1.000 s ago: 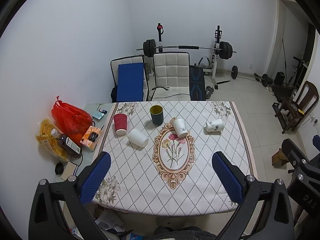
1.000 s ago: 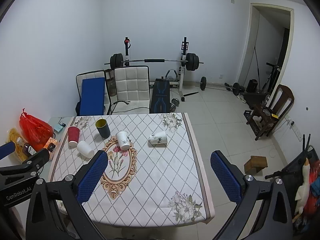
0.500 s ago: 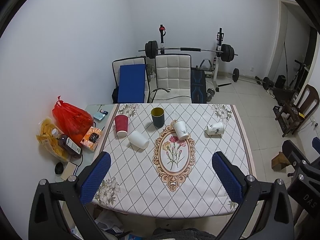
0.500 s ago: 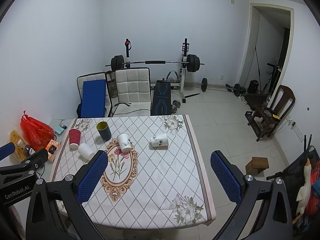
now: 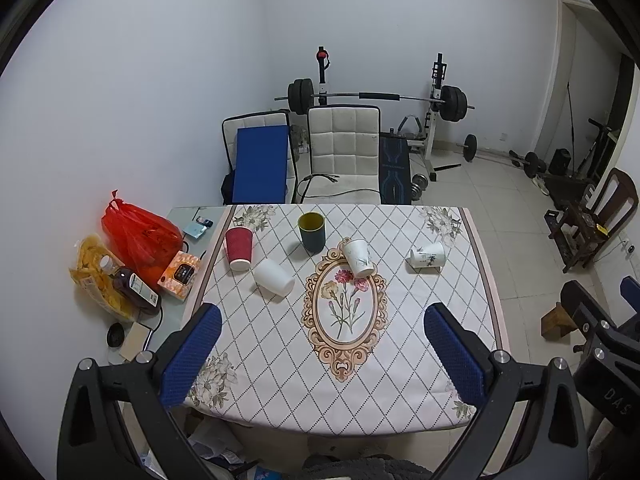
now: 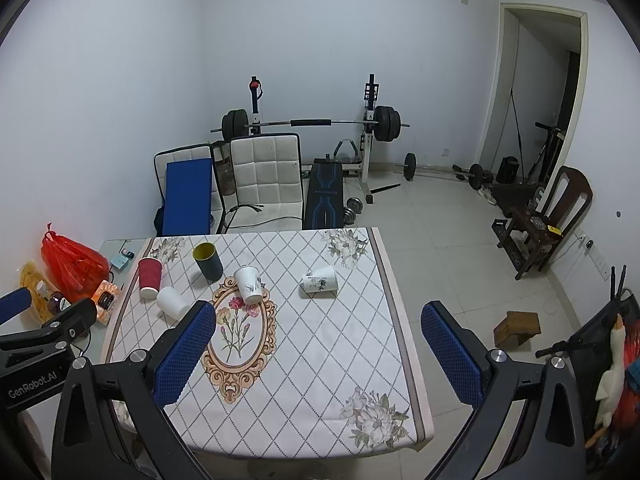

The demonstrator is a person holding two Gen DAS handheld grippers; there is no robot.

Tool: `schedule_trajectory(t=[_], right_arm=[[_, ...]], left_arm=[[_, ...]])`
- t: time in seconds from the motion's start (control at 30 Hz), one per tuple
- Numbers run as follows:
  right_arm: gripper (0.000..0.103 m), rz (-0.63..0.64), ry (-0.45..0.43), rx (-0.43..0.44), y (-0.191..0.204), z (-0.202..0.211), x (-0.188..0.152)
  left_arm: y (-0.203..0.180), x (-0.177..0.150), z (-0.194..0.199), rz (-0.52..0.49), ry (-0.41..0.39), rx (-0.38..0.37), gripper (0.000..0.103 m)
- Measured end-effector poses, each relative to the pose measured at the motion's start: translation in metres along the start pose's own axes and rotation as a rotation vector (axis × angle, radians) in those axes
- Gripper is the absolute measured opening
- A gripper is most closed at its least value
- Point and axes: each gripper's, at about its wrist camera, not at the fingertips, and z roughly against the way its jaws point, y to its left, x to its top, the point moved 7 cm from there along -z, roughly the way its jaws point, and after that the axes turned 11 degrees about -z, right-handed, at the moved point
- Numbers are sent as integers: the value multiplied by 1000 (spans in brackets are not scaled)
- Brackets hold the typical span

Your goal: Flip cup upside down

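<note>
Several cups sit on the cloth-covered table point(image 5: 400, 360). A dark green cup point(image 5: 311, 232) stands upright with its yellow inside showing. A red ribbed cup point(image 5: 239, 248) stands upside down. A plain white cup point(image 5: 273, 276) lies on its side. A white printed cup point(image 5: 358, 257) stands tilted by the floral oval. Another white printed cup point(image 5: 427, 256) lies on its side at the right. My left gripper point(image 5: 320, 352) is open and empty, high above the table's near edge. My right gripper point(image 6: 320, 348) is open and empty, also high, over the table's right half.
A red bag point(image 5: 136, 232), snacks and a bottle point(image 5: 134, 286) lie on the table's bare left strip. Chairs point(image 5: 344, 152) and a barbell rack point(image 5: 380, 96) stand behind the table. A wooden block point(image 6: 516, 328) lies on the floor at the right.
Both grippers have pulled back and risen slightly; the table looks a little lower and farther in both views. The cups have not moved. Both grippers stay open.
</note>
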Motion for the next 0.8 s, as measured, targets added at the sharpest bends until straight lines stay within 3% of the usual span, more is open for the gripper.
schedule_trajectory(t=[0.37, 0.57, 0.8], right_arm=[[103, -27, 32, 21, -19, -20, -6], [103, -14, 145, 8, -38, -75, -29], [103, 12, 328, -45, -67, -171, -78]], left_arm=[[-16, 3, -16, 7, 16, 22, 103], [-30, -6, -75, -18, 114, 99, 103], [-49, -30, -161, -78, 269, 107, 103]])
